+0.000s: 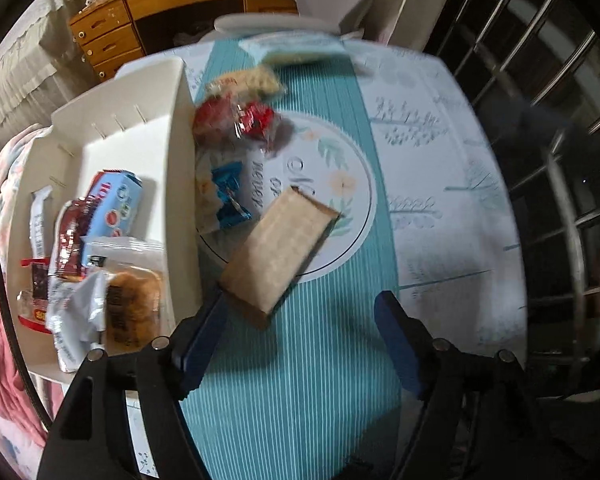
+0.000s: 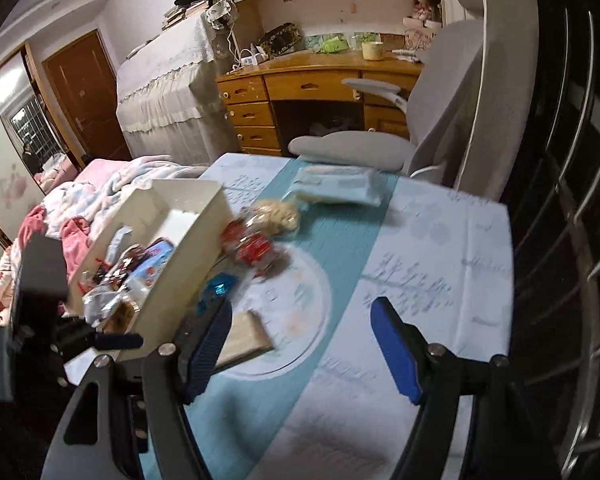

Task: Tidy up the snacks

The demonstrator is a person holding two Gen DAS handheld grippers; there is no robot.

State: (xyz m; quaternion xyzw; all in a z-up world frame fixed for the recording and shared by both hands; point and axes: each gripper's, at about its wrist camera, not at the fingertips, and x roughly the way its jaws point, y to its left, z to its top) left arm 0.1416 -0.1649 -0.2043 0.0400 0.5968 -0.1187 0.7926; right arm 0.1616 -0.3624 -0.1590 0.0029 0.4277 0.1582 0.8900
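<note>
on the worktop [image 1: 440, 184], under a patterned cloth with a teal striped runner, the white box [image 1: 180, 184] stands at the left edge so the loose snacks beside it can be sorted in over its near wall. it already holds several: a blue carton [image 1: 118, 208], a dark red wrapper and a clear pack with something brown in it [image 1: 132, 304], heaped at the near end, so i judge the job partly done. still outside lie a tan flat packet [image 1: 280, 252], a small blue wrapper [image 1: 230, 196], red sweets in clear film [image 1: 240, 120], a pale crumbly snack [image 1: 248, 80] and a pale blue pack [image 1: 296, 48] at the far end.

my left tool [image 1: 300, 320] is released, nothing clamped; its jaws stand wide over the near end of the tan packet, whose corner lies just beside the left pad, and i cannot tell if they touch. i take that as lining up for a grip on it. my right tool [image 2: 304, 344] is released too and empty, hanging above the runner, with the left one visible beside the box.
</note>
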